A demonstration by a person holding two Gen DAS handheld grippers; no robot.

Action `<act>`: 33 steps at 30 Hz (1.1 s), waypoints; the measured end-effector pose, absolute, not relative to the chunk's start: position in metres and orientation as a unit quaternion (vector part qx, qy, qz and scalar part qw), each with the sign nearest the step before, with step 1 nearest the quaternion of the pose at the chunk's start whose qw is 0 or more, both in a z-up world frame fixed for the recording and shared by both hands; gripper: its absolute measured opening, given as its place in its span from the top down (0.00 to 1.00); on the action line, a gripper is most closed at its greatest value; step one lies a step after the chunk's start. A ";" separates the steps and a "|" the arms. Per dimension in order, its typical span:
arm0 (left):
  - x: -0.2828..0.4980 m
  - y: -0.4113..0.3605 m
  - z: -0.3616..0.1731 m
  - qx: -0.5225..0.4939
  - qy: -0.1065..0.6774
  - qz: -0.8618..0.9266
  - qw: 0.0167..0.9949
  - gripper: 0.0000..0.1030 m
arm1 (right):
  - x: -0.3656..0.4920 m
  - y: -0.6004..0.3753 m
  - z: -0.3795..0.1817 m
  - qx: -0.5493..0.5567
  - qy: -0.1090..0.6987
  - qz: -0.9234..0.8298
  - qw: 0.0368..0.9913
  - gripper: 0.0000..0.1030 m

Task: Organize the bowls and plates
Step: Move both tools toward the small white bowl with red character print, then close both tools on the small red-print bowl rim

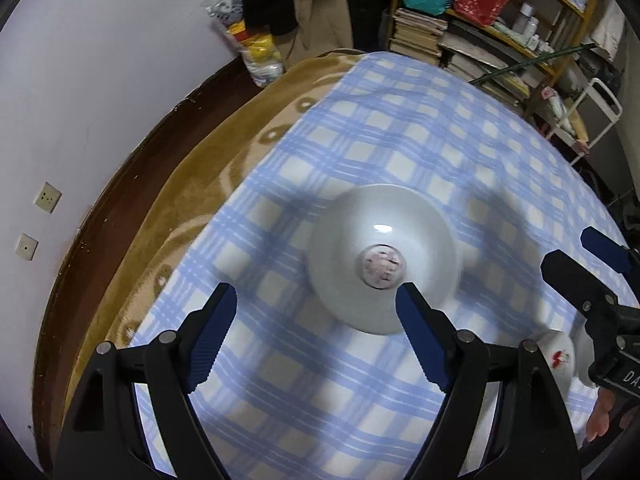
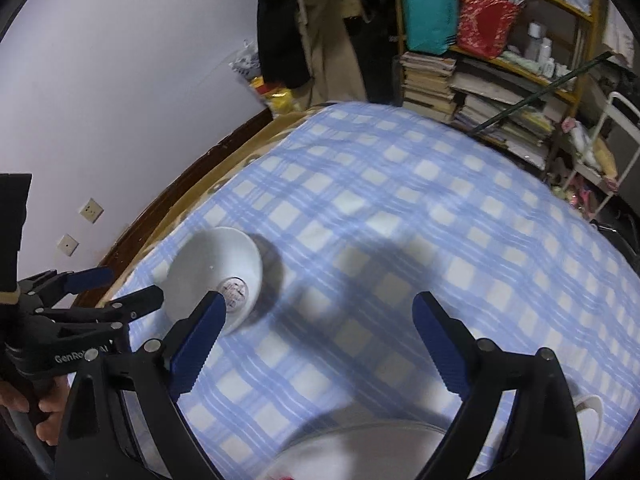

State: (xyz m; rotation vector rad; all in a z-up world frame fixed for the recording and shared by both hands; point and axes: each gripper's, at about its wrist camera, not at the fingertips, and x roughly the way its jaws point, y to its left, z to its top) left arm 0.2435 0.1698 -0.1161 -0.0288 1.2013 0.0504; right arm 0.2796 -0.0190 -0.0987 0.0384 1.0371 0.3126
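Both sets of jaws are seen wide apart with nothing between them. The left gripper (image 1: 316, 308) hangs above the inverted white bowl (image 1: 384, 264); the right gripper (image 2: 318, 316) is over bare checked cloth (image 2: 400, 200), with the bowl off to its left side.

Risks from here:
- The surface looks like a soft bed under a loose blue-and-white cloth, not a rigid table. A push from a jaw is likely to sink or slide the bowl instead of seating the grip.
- The bowl is upside down, so only the sloped glazed outer wall and the small foot ring are offered. Slip is likely if the wall is pinched; the foot ring is a narrow target.
- The frames are motion-blurred, so a misjudged descent could knock the bowl toward the brown blanket (image 1: 208, 184) at the bed's edge.
- The two grippers are near each other; a collision is possible if both go for the same piece.

Bowl appearance: plain white, glossy, one highlight on the wall, round foot ring with a pink-red printed mark inside it. It lies rim-down on the cloth.

More white crockery is seen close under the right gripper: a plate rim (image 2: 360, 440) at the lower edge, and a white piece with a red motif (image 1: 560, 356) beside the right gripper in the left view. Their exact shapes cannot be told.
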 end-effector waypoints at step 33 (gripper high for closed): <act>0.280 0.178 -0.180 -0.050 0.613 -0.047 0.787 0.91 | 0.319 0.040 -0.176 0.022 0.596 0.174 0.783 0.86</act>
